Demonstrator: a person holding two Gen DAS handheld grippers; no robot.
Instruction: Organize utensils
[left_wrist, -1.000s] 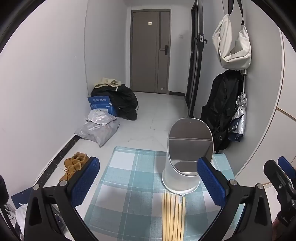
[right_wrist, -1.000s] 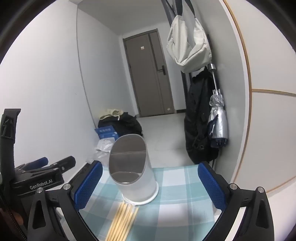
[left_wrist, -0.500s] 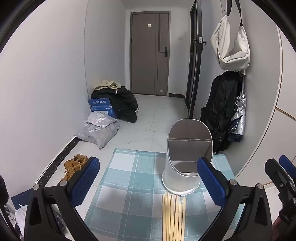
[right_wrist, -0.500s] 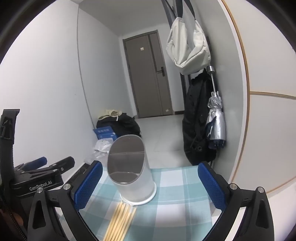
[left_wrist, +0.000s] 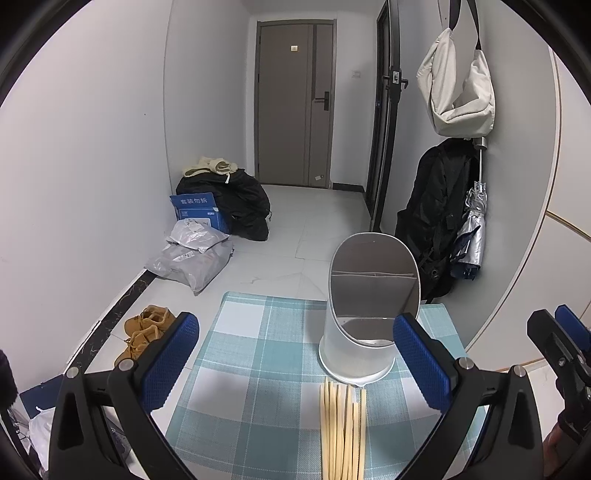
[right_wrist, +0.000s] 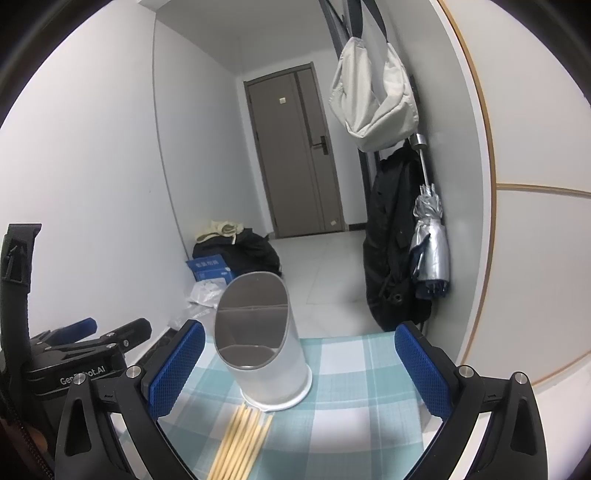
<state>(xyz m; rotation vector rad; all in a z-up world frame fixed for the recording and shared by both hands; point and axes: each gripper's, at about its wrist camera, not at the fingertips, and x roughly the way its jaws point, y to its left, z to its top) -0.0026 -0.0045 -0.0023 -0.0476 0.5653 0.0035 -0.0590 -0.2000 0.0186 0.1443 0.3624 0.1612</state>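
**Chopsticks loose, holder easy to tip**

Both the left gripper (left_wrist: 295, 363) and right gripper (right_wrist: 299, 373) gape wide, empty. Chopsticks (left_wrist: 343, 428) lie just ahead, tips touching the holder (left_wrist: 369, 314). A careless reach would likely topple it.

We see bare cloth (left_wrist: 258, 369) left of the holder (left_wrist: 365, 317) and chopsticks (left_wrist: 343, 428), open for passage. The holder stands touching the chopstick tips, blocking the far side.
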